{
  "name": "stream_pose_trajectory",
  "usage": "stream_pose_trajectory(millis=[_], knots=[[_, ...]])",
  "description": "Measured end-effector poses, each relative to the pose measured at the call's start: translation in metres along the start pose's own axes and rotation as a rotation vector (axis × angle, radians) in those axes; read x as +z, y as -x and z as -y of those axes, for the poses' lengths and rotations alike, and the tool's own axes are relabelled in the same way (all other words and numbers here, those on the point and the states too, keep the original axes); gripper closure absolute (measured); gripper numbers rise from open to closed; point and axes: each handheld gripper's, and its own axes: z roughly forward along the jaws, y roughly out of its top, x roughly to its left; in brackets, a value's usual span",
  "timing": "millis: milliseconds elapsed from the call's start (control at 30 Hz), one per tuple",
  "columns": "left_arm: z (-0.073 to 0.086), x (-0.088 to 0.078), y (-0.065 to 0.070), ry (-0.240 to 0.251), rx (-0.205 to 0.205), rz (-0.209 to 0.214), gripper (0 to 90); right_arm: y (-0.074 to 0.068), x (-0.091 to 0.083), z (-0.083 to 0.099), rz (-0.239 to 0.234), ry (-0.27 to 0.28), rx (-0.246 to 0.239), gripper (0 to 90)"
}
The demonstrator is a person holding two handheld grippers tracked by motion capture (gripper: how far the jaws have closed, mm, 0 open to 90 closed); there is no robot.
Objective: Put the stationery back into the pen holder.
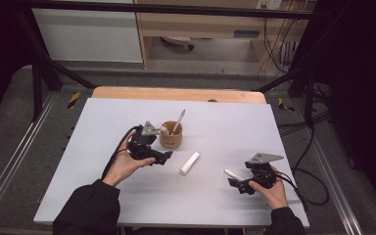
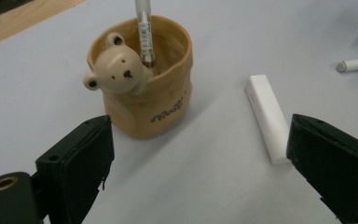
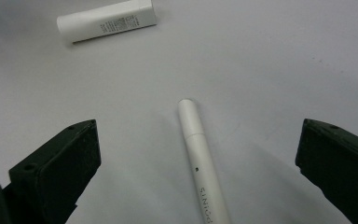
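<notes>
Left gripper (image 1: 162,157) low over the pale grey table top (image 1: 103,122), black jaws spread wide with nothing between them, facing the tan soft pen pot with a bear's head on its rim (image 2: 142,81) just beyond the tips. Probably just clear of the pot, so as to leave it standing upright. In that pot, a slim white pen with a clear printed barrel (image 2: 144,32), leaning against the rim so that the wall props it; small print on the barrel too fine to read. On the pot's front, a dark cursive word, not legible. Right gripper (image 3: 198,175) likewise wide open and empty, jaws straddling the white cylindrical capped pen (image 3: 200,163) flat on the table, lined up lengthwise between them without touching either pad: seemingly placed for a close across the barrel. Small grey lettering near its lower end, something like "SINIC", cut off by the frame edge. Between the two grippers, apart from both, a white rectangular stick-shaped tube (image 3: 106,21) lying flat, with lines of small grey print along its side, unreadable.
</notes>
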Motion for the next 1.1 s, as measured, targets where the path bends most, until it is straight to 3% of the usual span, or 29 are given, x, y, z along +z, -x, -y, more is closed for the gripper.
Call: stream_pose_trajectory(millis=[433, 600, 700, 1100], knots=[[0.012, 0.026, 0.033, -0.078, 0.039, 0.038, 4.0, 0.0, 0.0, 0.0, -0.004, 0.002, 0.003, 0.7], [0.014, 0.038, 0.044, -0.097, 0.039, 0.053, 8.2, 0.0, 0.0, 0.0, -0.002, 0.0, -0.001, 0.7], [0.015, 0.043, 0.048, -0.1, 0.023, 0.077, 13.7, 0.0, 0.0, 0.0, -0.002, -0.001, -0.001, 0.7], [0.015, 0.059, 0.064, -0.112, -0.016, 0.105, 42.5, 0.0, 0.0, 0.0, -0.002, 0.001, -0.002, 0.7]])
